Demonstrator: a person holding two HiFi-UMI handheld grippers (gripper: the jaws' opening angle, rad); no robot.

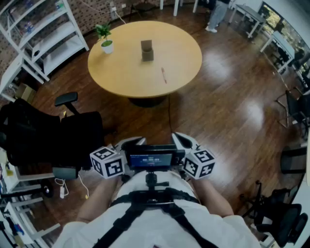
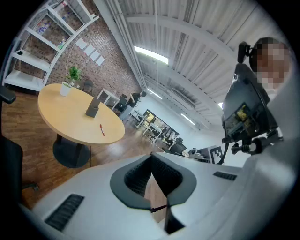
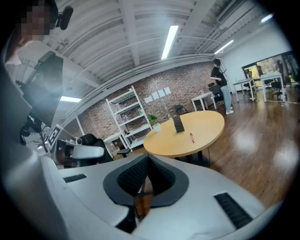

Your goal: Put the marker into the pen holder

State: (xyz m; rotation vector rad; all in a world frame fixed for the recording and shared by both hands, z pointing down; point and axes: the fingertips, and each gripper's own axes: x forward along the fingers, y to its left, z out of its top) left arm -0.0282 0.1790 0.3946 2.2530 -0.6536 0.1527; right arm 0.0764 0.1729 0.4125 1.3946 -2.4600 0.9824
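Observation:
A red marker (image 1: 163, 75) lies on the round wooden table (image 1: 121, 72), a little in front and to the right of the grey pen holder (image 1: 147, 51), which stands upright near the table's middle. I hold both grippers close to my body, far short of the table. My left gripper (image 1: 130, 143) and right gripper (image 1: 184, 140) are both shut with nothing in them. In the left gripper view the jaws (image 2: 151, 155) meet, with the marker (image 2: 101, 130) and the holder (image 2: 92, 108) far off. The right gripper view shows its closed jaws (image 3: 148, 157), the marker (image 3: 191, 137) and the holder (image 3: 178, 124).
A small potted plant (image 1: 105, 38) stands at the table's left edge. A black office chair (image 1: 53, 135) is to my left, and white shelves (image 1: 43, 34) line the far left wall. More chairs (image 1: 295, 106) stand at the right. A person (image 1: 218, 14) stands beyond the table.

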